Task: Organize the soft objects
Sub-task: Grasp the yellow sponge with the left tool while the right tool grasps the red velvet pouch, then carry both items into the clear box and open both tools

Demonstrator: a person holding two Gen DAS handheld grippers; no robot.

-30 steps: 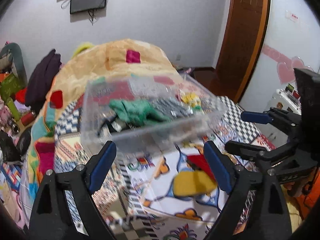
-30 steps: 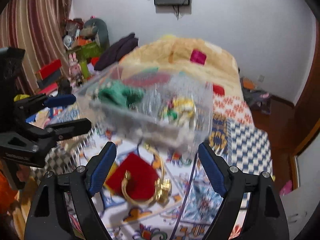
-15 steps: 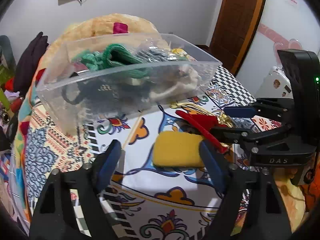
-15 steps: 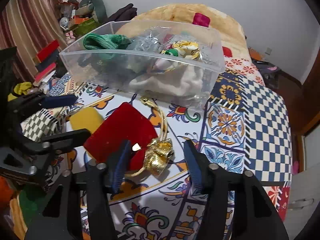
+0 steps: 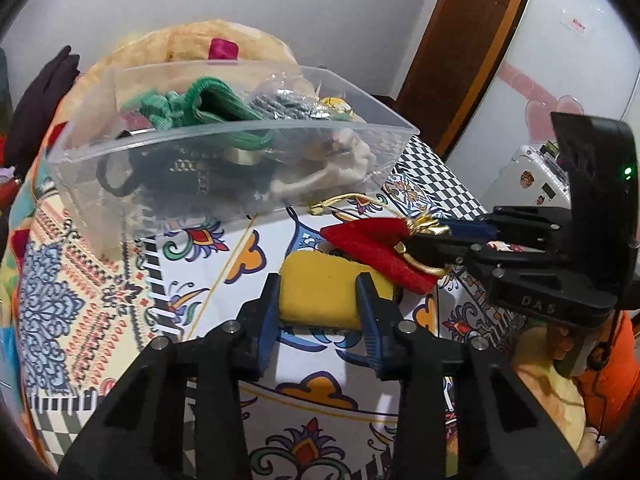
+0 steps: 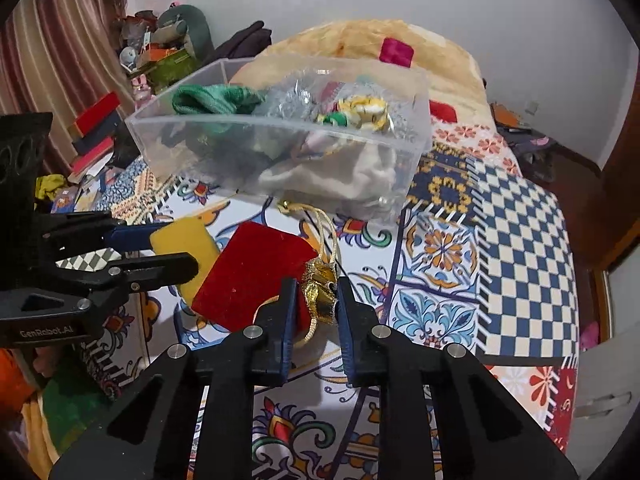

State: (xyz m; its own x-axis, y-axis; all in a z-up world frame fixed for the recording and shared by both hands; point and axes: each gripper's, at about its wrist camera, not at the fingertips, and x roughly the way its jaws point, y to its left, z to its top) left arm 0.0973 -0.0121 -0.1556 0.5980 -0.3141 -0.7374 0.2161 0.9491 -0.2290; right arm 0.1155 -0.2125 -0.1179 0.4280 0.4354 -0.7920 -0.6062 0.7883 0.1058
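Observation:
A clear plastic bin (image 5: 224, 168) holding several soft items, a green knit piece (image 5: 208, 108) among them, sits on the patterned bedspread; it also shows in the right wrist view (image 6: 280, 152). My left gripper (image 5: 318, 296) is shut on a yellow sponge (image 5: 316, 284), which also shows in the right wrist view (image 6: 180, 240). My right gripper (image 6: 316, 292) is shut on the gold-tied neck (image 6: 320, 292) of a red velvet pouch (image 6: 248, 276), lifting it; the pouch overlaps the sponge in the left wrist view (image 5: 372, 248).
The patterned bedspread (image 6: 460, 240) covers the bed. A folded peach quilt (image 6: 360, 48) lies behind the bin. Clutter and books (image 6: 96, 132) stand at the left. A wooden door (image 5: 460, 52) and a white cabinet (image 5: 532, 180) are on the right.
Both grippers dropped toward the bedspread and closed: the left on the yellow sponge, the right on the pouch's gold tie. The pouch's near end has risen.

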